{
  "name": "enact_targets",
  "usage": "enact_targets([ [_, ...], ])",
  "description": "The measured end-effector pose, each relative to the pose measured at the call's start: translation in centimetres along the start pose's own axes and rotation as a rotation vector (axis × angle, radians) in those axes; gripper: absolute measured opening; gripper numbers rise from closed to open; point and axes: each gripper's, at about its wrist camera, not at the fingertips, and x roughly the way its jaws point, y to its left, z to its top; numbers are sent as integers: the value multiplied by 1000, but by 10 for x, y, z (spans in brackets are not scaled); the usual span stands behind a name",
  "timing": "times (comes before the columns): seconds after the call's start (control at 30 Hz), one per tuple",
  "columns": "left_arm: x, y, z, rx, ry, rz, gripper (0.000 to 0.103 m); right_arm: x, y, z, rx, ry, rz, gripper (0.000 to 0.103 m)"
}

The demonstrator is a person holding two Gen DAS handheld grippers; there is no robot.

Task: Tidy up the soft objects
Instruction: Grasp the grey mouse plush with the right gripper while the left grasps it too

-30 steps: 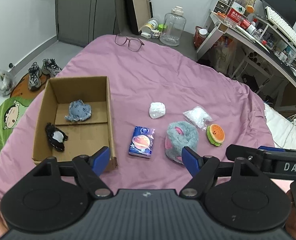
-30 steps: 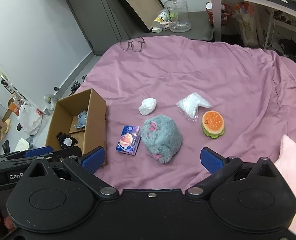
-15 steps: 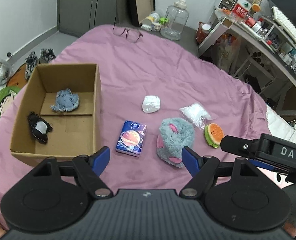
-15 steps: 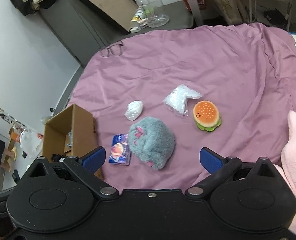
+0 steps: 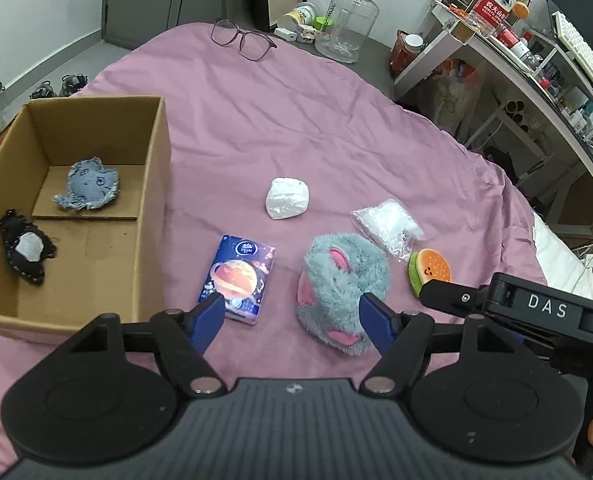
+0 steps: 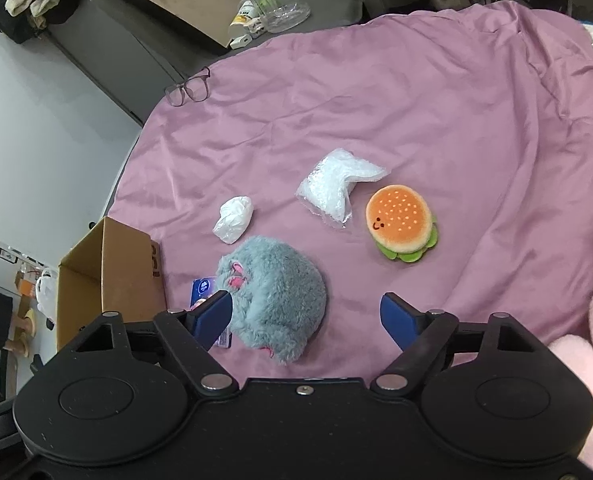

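Observation:
A grey furry plush (image 5: 342, 280) (image 6: 274, 298) lies on the pink bedspread (image 5: 256, 128). Beside it lie a blue tissue pack (image 5: 238, 276), a white wad (image 5: 287, 199) (image 6: 233, 218), a clear plastic bag (image 5: 388, 226) (image 6: 336, 188) and a burger plush (image 5: 430, 270) (image 6: 400, 226). A cardboard box (image 5: 152, 184) (image 6: 108, 264) at the left holds a denim patch toy (image 5: 88, 186) and a black toy (image 5: 26, 248). My left gripper (image 5: 292, 320) is open and empty above the tissue pack and grey plush. My right gripper (image 6: 308, 316) is open and empty over the grey plush.
Glasses (image 5: 242, 40) (image 6: 188, 88) lie at the far edge of the bed. A clear water jug (image 5: 346, 24) and small bottles stand on the floor beyond. A cluttered desk (image 5: 516, 64) is at the right. A pink plush (image 6: 592, 320) is at the right edge.
Both grippers have moved forward and lower toward the grey plush, so the objects look larger. Both stay open and empty. Nothing on the bed has moved.

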Motion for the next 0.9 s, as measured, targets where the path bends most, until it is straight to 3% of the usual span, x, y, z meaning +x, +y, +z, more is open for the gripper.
enact_targets([
  [0.27, 11, 23, 10, -60, 0, -36, 48, 22, -5, 6, 19, -9, -14, 73],
  [0.43, 18, 36, 17, -101, 2, -45, 35, 38, -10, 8, 43, 3, 16, 61],
  [0.9, 65, 29, 18, -148, 108, -142, 32, 57, -24, 12, 94, 10, 110, 60],
])
